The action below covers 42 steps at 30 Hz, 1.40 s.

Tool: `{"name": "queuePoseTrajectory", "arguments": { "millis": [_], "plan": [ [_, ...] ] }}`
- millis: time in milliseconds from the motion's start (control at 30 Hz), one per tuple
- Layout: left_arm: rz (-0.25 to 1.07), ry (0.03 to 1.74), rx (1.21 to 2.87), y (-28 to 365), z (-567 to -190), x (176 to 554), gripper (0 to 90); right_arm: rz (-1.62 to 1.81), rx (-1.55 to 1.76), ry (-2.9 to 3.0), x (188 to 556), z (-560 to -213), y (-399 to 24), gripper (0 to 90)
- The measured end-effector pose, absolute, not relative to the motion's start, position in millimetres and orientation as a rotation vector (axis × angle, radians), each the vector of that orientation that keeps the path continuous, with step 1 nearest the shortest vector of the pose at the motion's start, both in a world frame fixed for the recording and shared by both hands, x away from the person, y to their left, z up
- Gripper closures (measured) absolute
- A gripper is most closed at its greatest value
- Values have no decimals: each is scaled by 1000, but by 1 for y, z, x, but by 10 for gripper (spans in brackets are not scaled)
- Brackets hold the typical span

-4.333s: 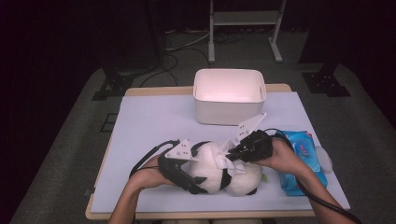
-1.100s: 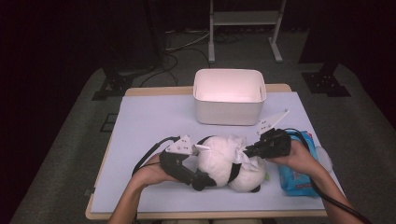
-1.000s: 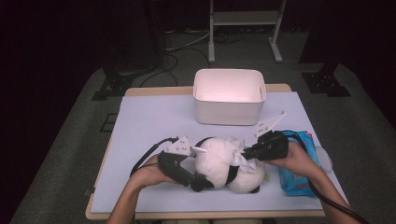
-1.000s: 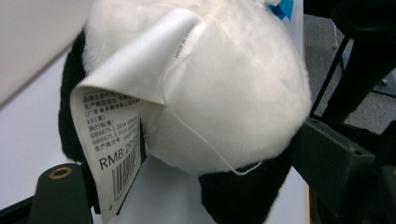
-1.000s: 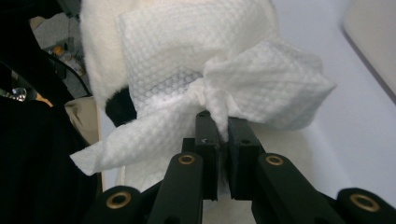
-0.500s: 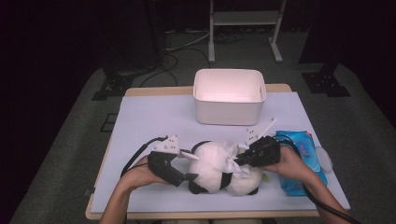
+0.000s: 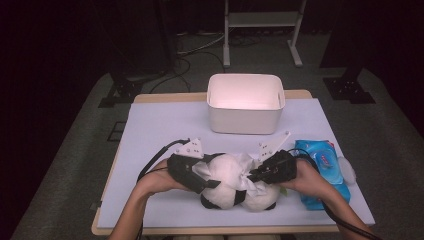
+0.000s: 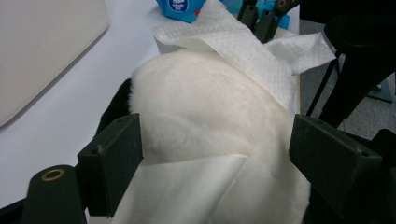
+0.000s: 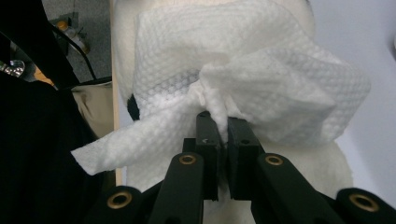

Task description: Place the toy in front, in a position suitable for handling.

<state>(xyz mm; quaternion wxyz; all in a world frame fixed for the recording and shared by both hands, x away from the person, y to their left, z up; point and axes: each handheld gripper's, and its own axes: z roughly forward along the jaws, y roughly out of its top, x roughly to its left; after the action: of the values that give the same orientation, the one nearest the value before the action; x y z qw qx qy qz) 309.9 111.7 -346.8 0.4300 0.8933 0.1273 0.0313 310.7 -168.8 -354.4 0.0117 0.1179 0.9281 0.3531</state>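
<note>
Tabletop (image 7: pixel 165 125) first: the plush panda (image 7: pixel 239 186) lies near the front edge, white belly up, a wet wipe (image 9: pixel 243 70) draped over it. A second ago the right tongs (image 7: pixel 254 175) sat further right; now they've slid left across the belly, clamped tight on the bunched wipe, so I'd say the wiping stroke is underway. The left tongs (image 7: pixel 212 181) have lifted a bit, jaws spread wide either side of the body, pads (image 8: pixel 114 161) not clearly pressing, so the toy isn't pinned. The white bin (image 7: pixel 246 102) stands well behind, and the blue wipe pack (image 7: pixel 322 172) just right of the panda. Nothing blocks the stroke.
</note>
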Motion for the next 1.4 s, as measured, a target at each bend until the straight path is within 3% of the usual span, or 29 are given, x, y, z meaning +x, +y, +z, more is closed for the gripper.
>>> {"name": "queuePoseTrajectory", "arguments": {
  "millis": [667,767,900,1400],
  "plan": [
    [46,319,2271,91,-346,323,156,1098,350,2900,309,-357,-167,845],
    [36,316,2273,93,-347,324,224,1113,348,2896,310,-357,-168,845],
    [15,312,2262,95,-348,325,232,1117,344,2887,310,-354,-171,846],
    [4,312,2268,96,-347,326,239,1173,532,2821,326,-351,-222,844]
  ]
}}
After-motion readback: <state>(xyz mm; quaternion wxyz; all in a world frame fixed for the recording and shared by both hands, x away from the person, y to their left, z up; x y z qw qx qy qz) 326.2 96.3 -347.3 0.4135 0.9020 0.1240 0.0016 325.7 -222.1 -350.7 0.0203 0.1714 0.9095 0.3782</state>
